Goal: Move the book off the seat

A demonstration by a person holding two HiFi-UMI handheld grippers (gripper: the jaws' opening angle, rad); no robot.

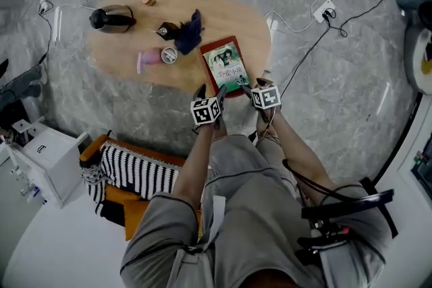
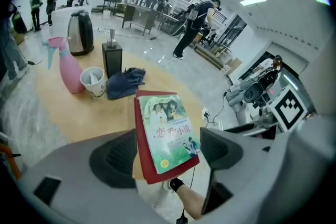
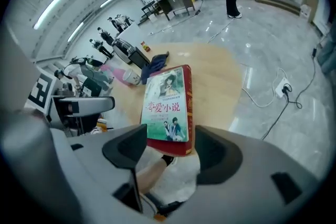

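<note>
book (image 1: 226,65): laid flat, cover up, at the near right edge of the surface (image 1: 223,13); its near end is carried a little over that edge. A red binding and a green picture cover are shown.
left tongs (image 2: 170,157): spread, with nothing pinched. The near end of the book is seen in the gap, and neither pad is seen pressed on it. From the head view they are held just beside the book's near left corner, pointed steeply down.
right tongs (image 3: 168,152): spread wide, with nothing pinched. The book's near end is framed between them without being gripped. They are held just beside the near right corner.
seat (image 1: 135,216): placed on the floor (image 1: 324,104) at the person's left, well apart from the book; a striped cloth (image 1: 135,173) is draped over it.
kettle (image 1: 111,18): stood at the far left end of the surface.
spray bottle (image 1: 147,61): pink, laid near the left near edge, just beside a cup (image 1: 169,55).
cloth (image 1: 190,32): dark blue, bunched near the middle, just beyond the book's far left corner.
pump bottle (image 1: 165,30): black, set beside the cloth.
power strip (image 1: 324,10): white, laid on the floor beyond the right end of the surface.
</note>
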